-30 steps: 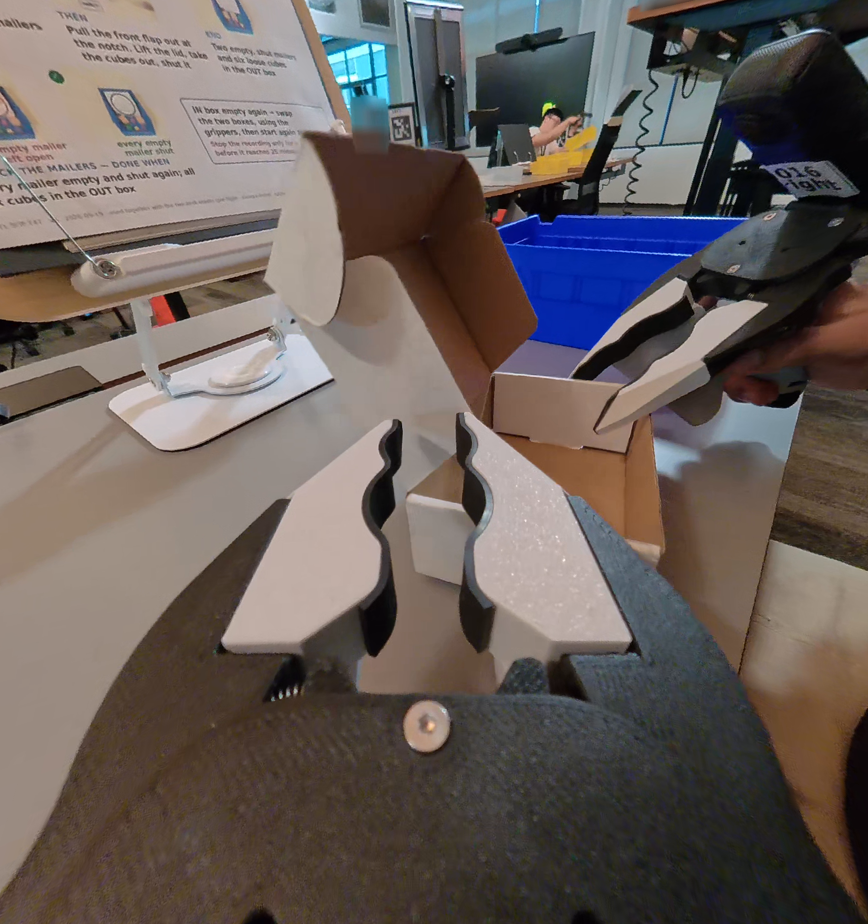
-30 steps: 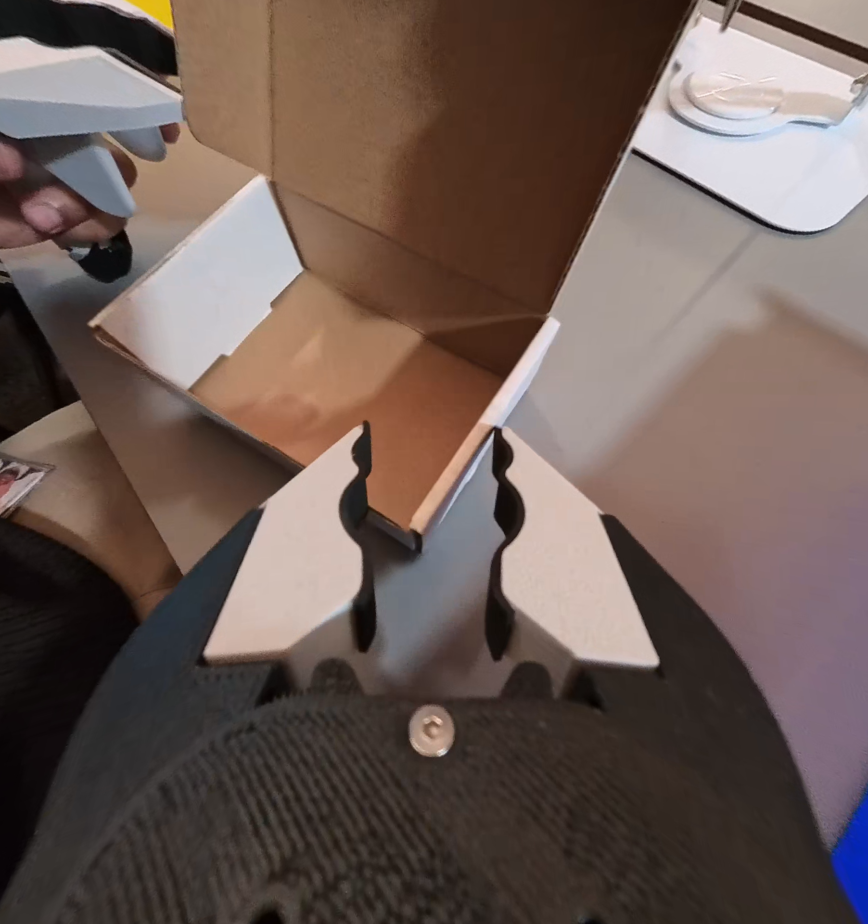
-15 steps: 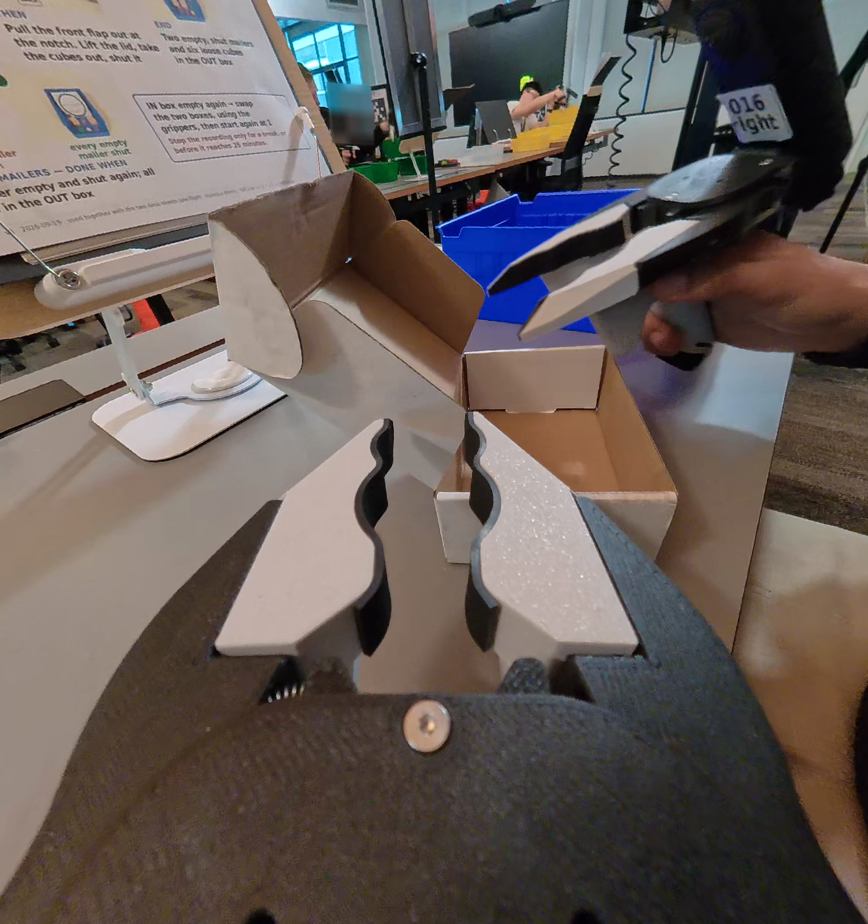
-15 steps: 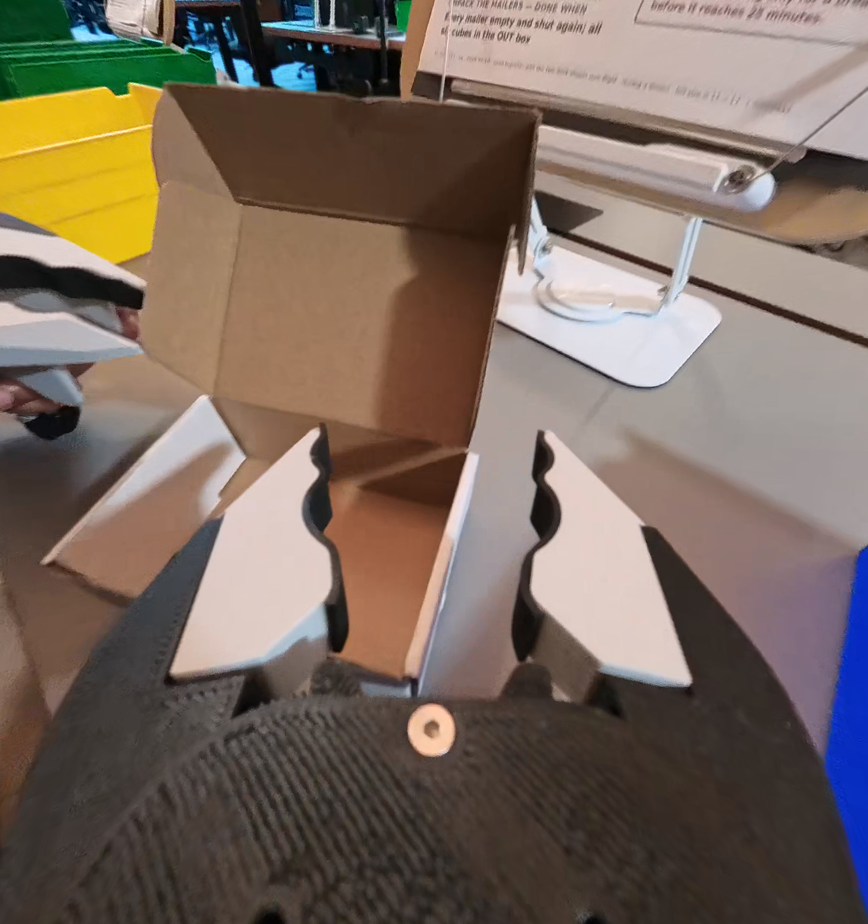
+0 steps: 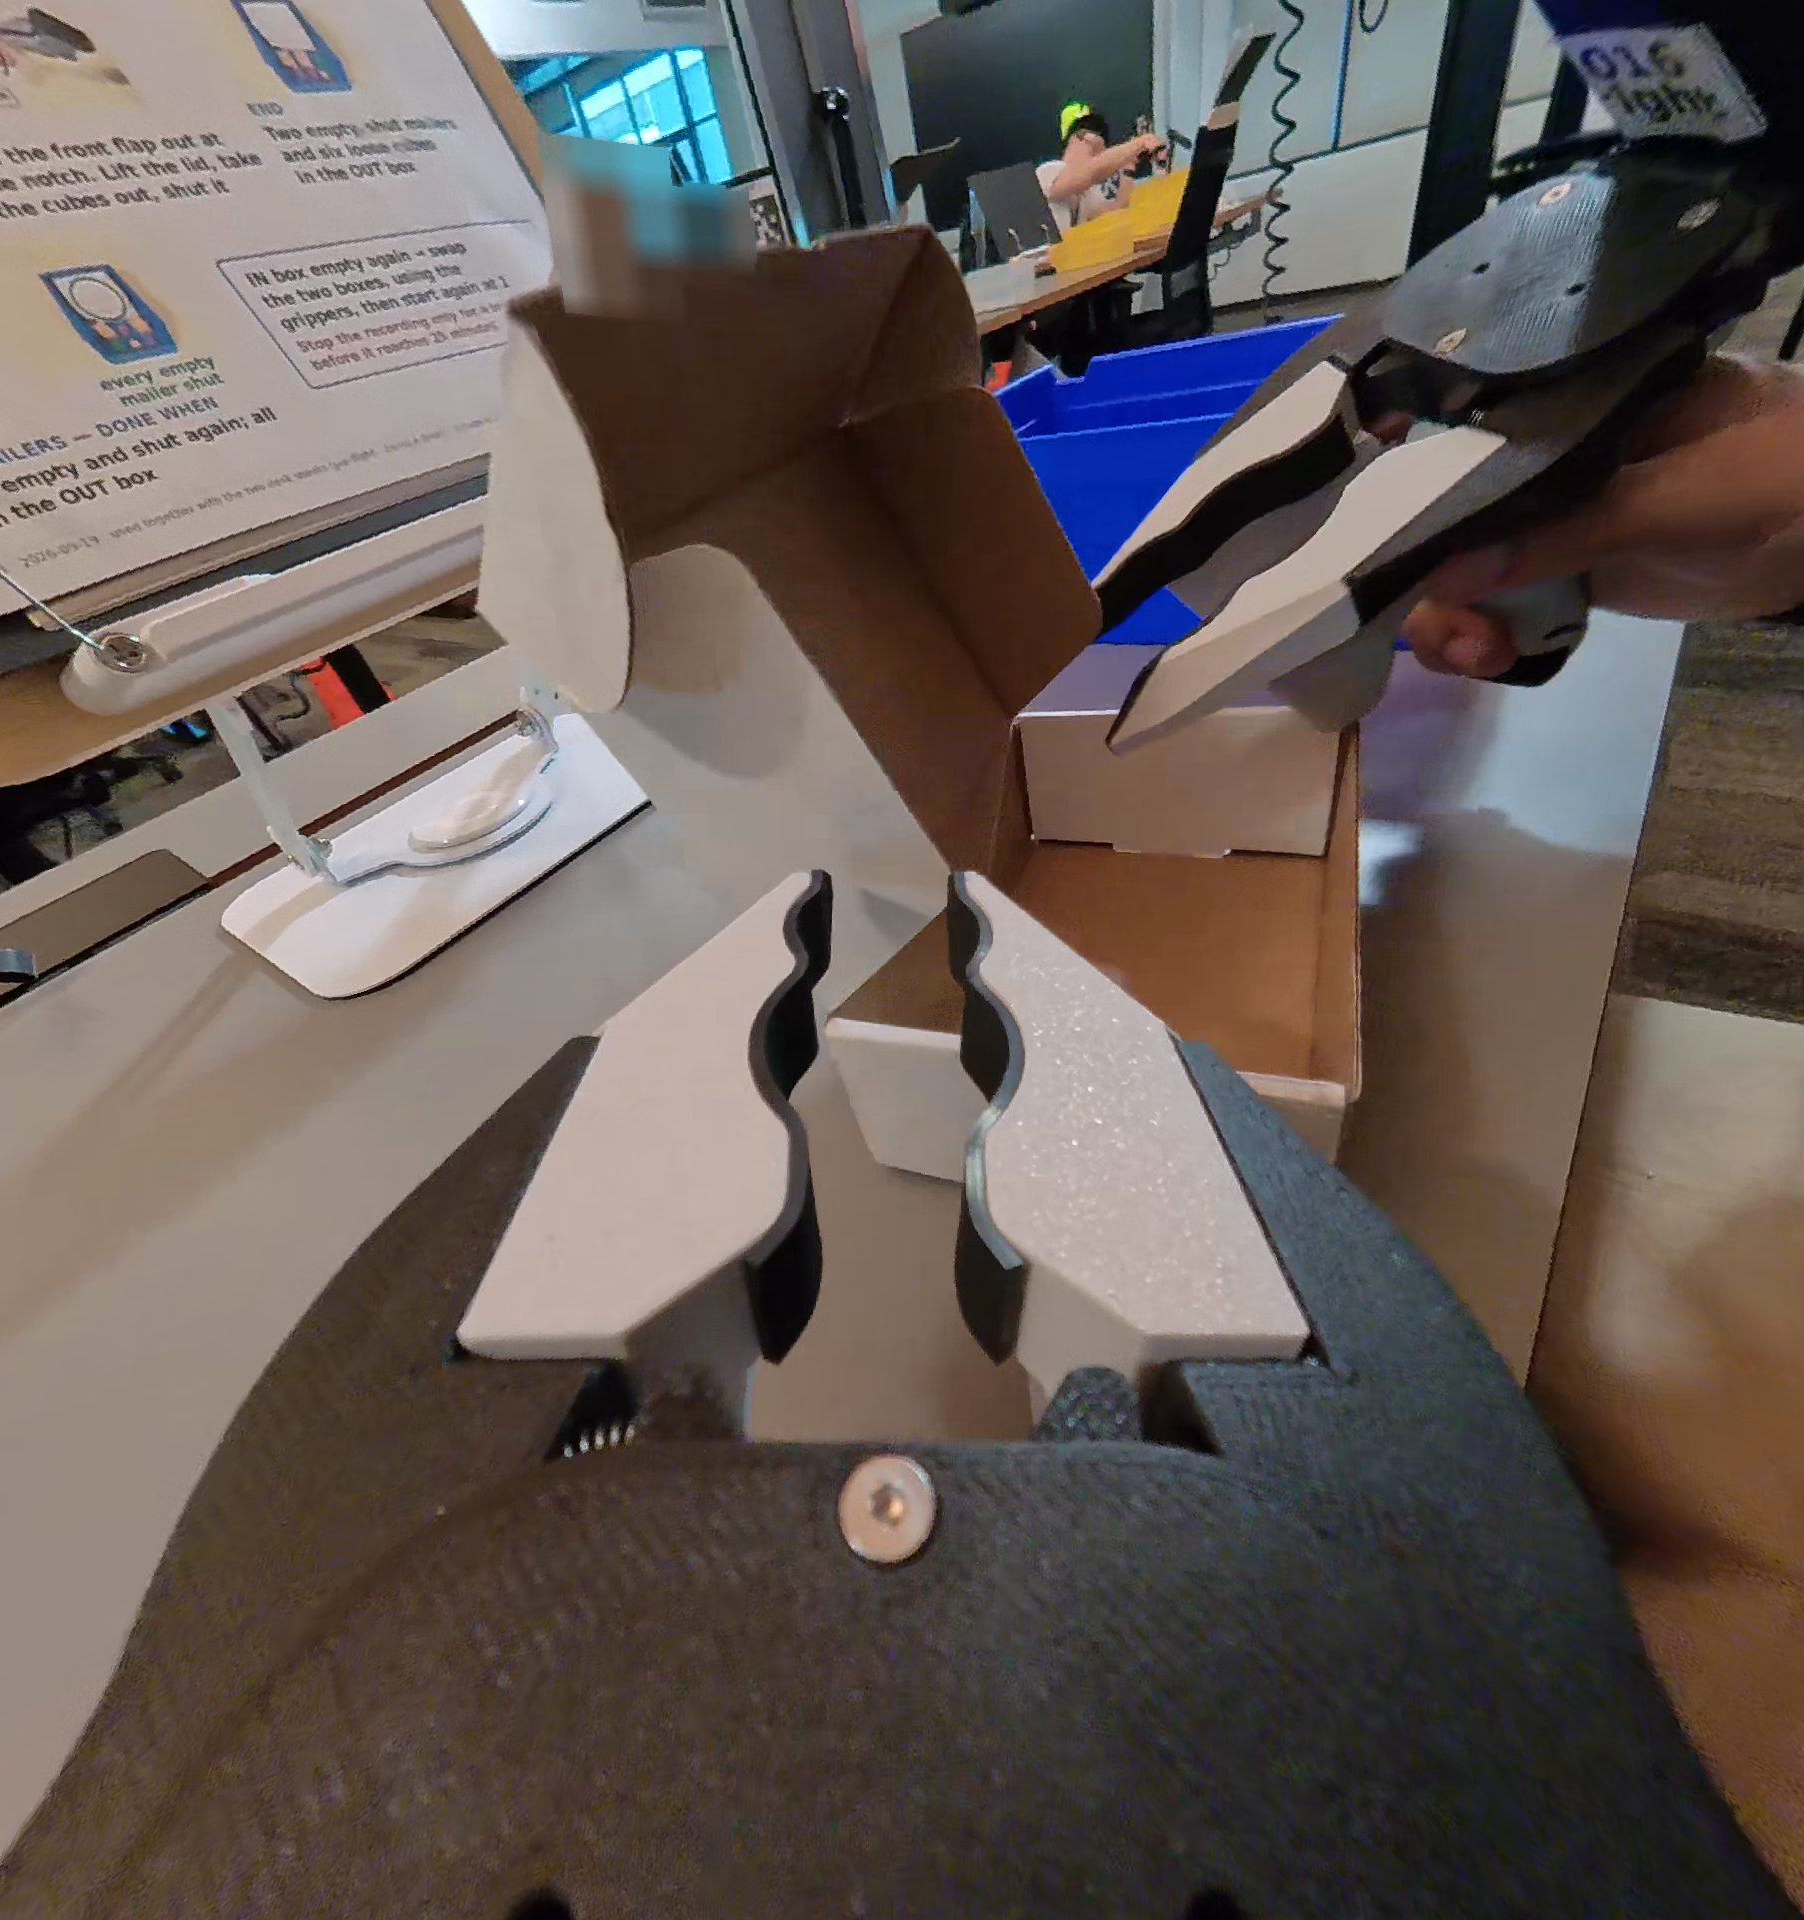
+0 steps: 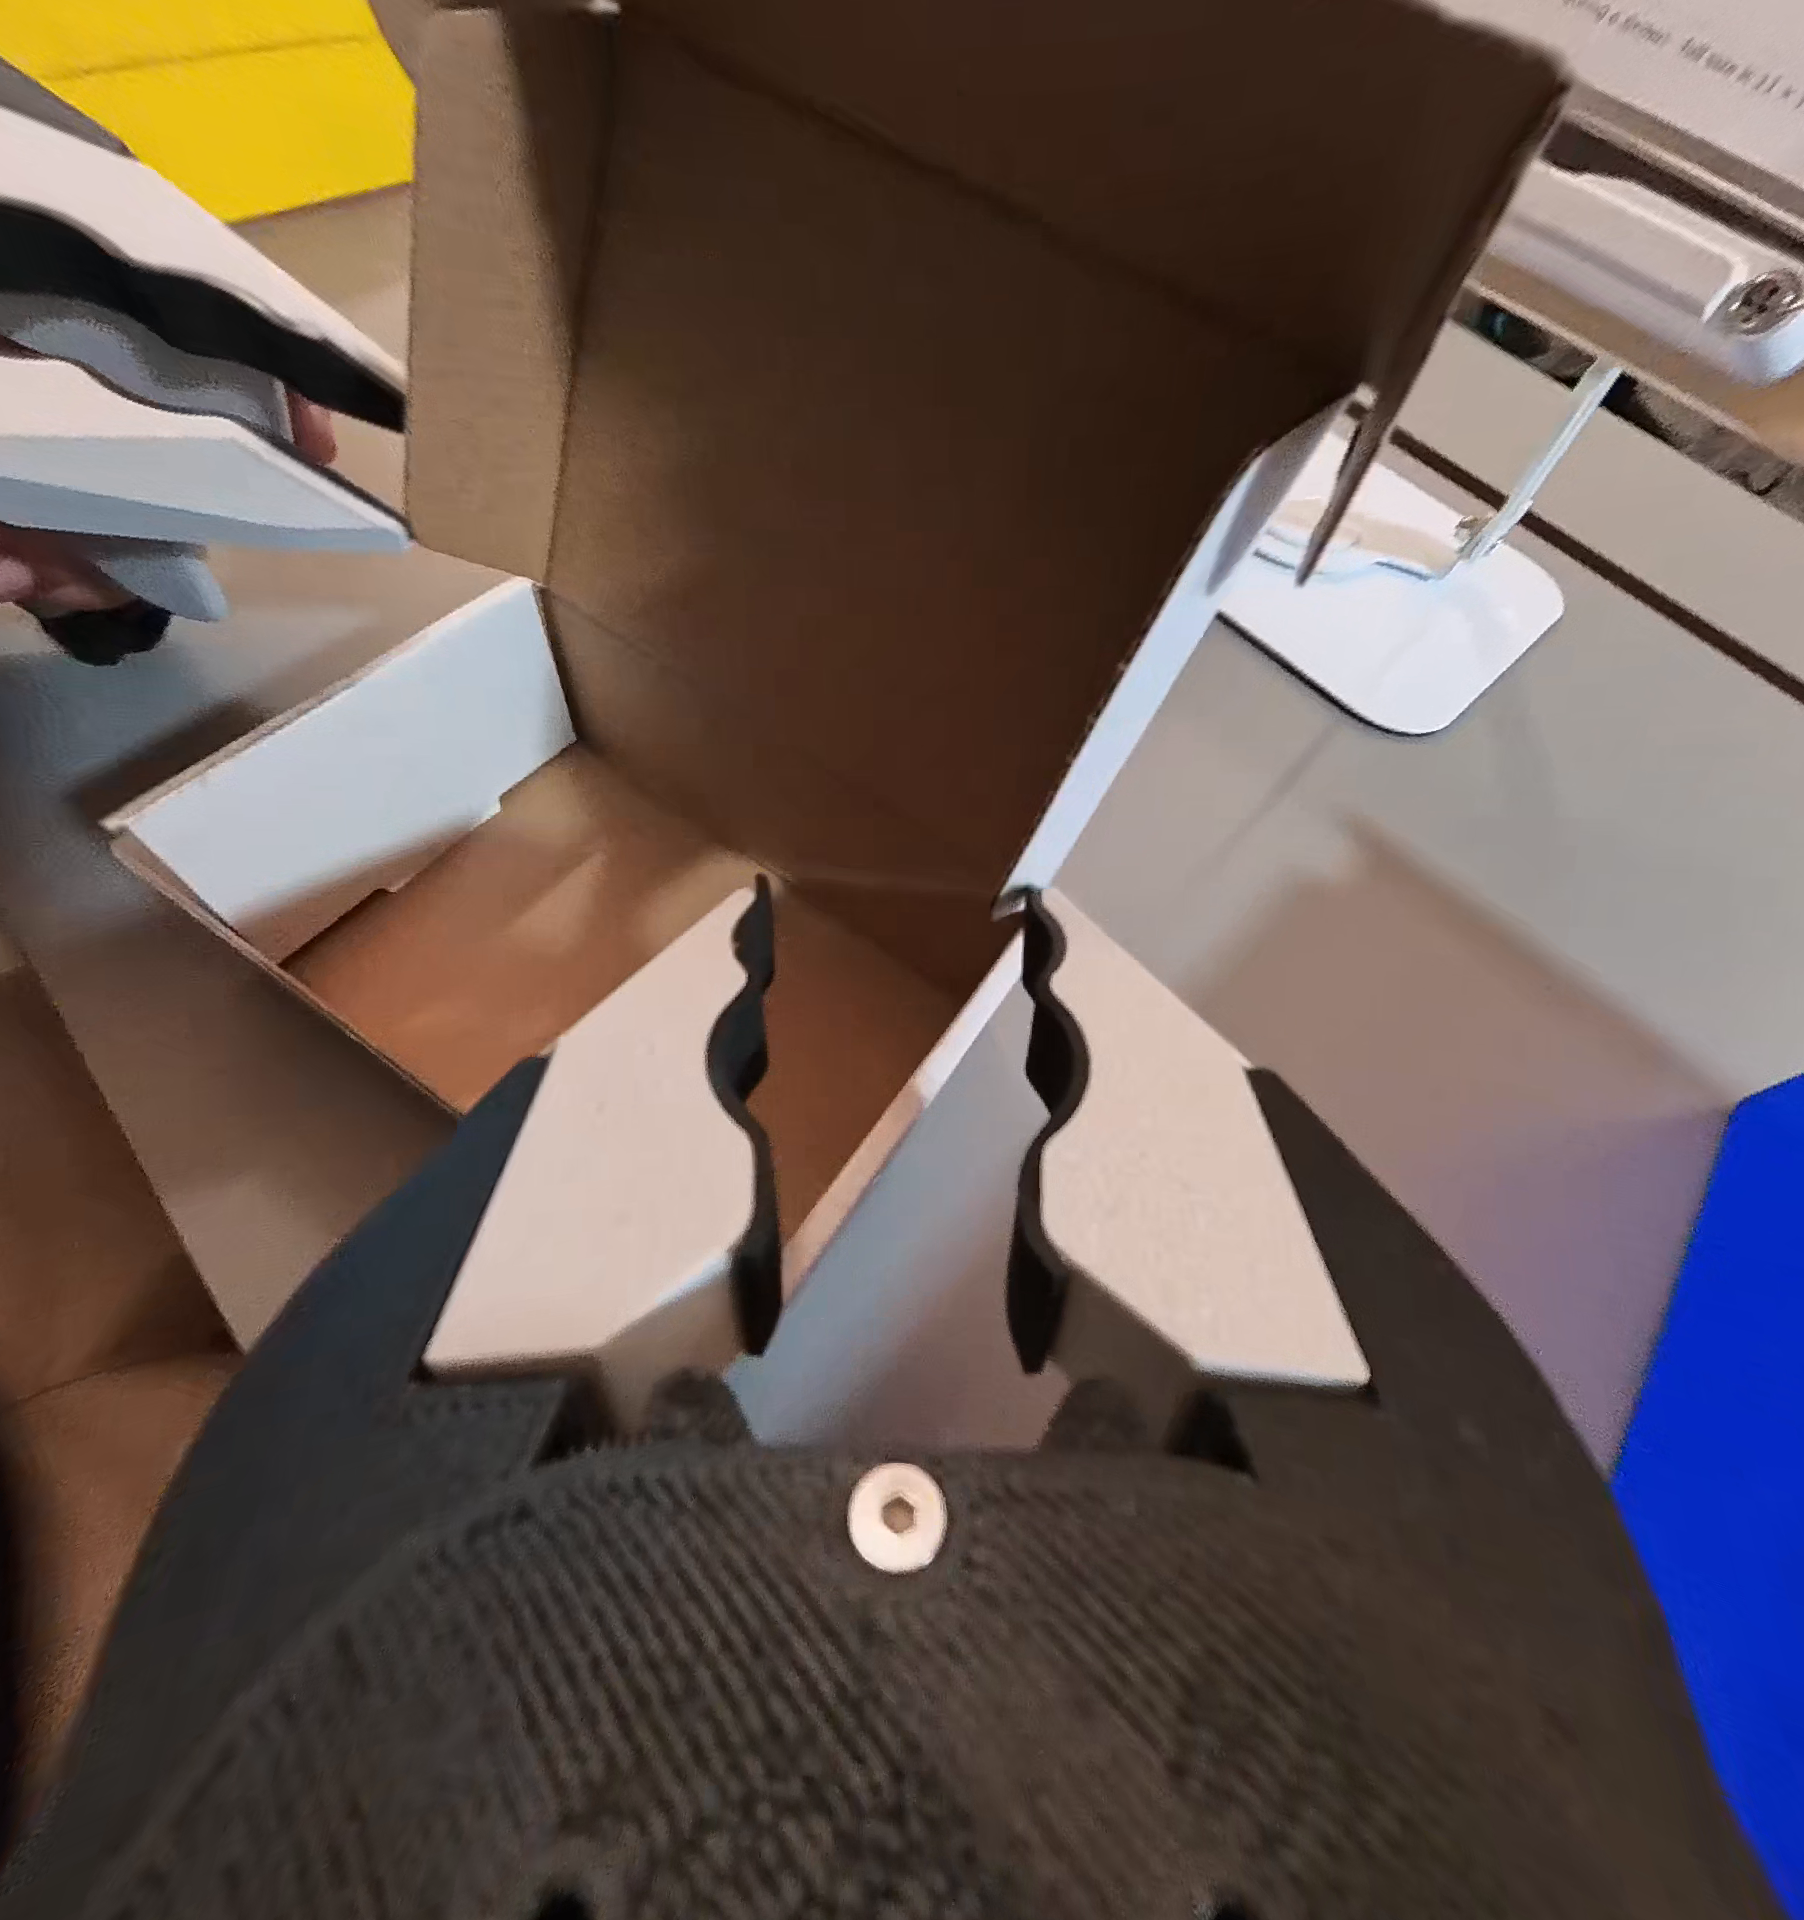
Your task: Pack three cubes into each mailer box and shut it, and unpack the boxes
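Mailer box (image 5: 1168,935) lid raised, interior bare. Left gripper (image 5: 882,894) jaws apart at its near corner; right gripper (image 6: 893,914) jaws apart over its far wall.

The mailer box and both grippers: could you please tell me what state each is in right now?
mailer box: open, lid raised, no cubes visible inside.
left gripper: open, holding nothing, at the box's near corner.
right gripper: open, holding nothing, straddling a box wall.
blue bin: beyond the box, contents hidden.
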A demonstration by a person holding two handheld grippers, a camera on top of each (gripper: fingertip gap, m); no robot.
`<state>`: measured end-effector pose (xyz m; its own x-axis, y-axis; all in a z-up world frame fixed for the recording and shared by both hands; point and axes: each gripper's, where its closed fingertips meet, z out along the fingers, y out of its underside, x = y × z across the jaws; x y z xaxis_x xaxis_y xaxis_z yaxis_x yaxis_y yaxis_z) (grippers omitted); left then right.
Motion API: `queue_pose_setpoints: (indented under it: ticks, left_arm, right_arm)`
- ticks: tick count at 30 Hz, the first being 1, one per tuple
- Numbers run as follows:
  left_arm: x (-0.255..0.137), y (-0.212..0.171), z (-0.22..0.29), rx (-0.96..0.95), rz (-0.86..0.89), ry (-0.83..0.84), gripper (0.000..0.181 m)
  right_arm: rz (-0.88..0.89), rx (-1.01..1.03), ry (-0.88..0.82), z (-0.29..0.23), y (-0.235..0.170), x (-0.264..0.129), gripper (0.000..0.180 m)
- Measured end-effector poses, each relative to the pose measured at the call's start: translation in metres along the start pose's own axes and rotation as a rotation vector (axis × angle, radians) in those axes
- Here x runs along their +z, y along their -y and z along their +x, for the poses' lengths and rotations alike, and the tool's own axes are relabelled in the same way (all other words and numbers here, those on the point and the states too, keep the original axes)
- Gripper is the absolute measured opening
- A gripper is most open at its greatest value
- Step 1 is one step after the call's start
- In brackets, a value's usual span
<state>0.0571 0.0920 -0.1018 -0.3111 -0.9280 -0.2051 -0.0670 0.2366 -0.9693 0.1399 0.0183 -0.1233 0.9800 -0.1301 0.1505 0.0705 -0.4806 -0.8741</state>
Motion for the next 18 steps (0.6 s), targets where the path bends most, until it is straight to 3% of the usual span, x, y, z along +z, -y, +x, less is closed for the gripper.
queue_pose_setpoints:
  ticks: [14, 18]
  left_arm:
    - [-0.004, -0.005, 0.021, -0.042, -0.051, -0.147, 0.026]
    - [-0.009, -0.012, 0.038, -0.077, -0.108, -0.261, 0.045]
  right_arm:
    - [-0.043, 0.001, 0.009, -0.002, -0.011, -0.011, 0.041]
    - [-0.026, 0.051, 0.033, -0.004, -0.012, -0.015, 0.041]
